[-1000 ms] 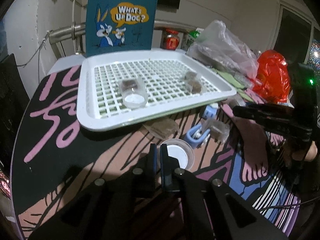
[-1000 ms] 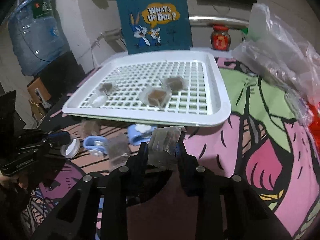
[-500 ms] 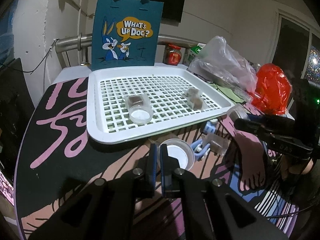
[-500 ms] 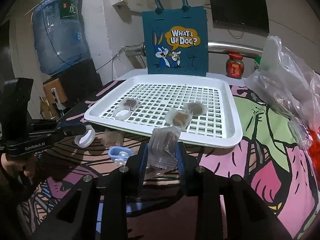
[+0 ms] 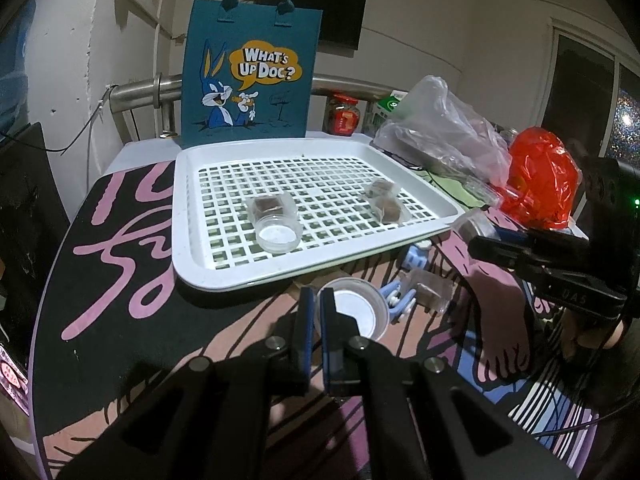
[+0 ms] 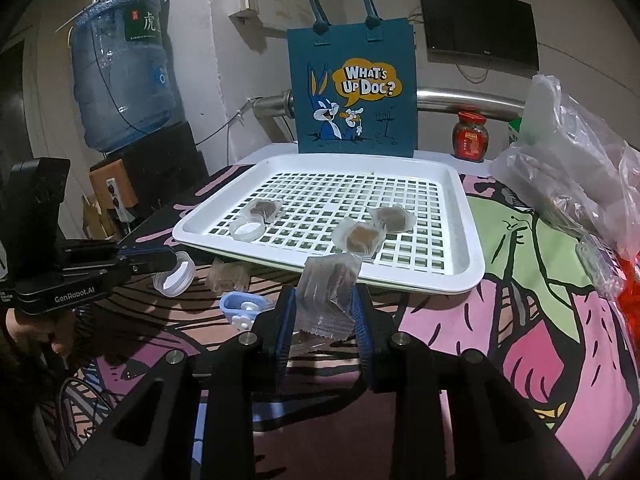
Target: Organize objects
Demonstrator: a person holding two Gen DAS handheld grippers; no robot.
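Right wrist view: right gripper (image 6: 325,307) clamps a clear wrapped packet (image 6: 329,292), lifted off the table, just in front of the white tray's (image 6: 464,276) near rim. Versus a second ago the camera tilts up; more wall and the water jug (image 6: 124,68) are visible, grip unchanged. Left gripper (image 5: 315,308) has jaws closed on the rim of a small white cup (image 5: 362,314), held above the table just short of the tray; same pinch as before, view raised too. On the tray: one cup (image 5: 278,232) with a packet behind it, two wrapped packets (image 6: 376,228) to the right. Blue clip (image 6: 242,307) and another packet (image 5: 430,290) lie on the table, in the same spots.
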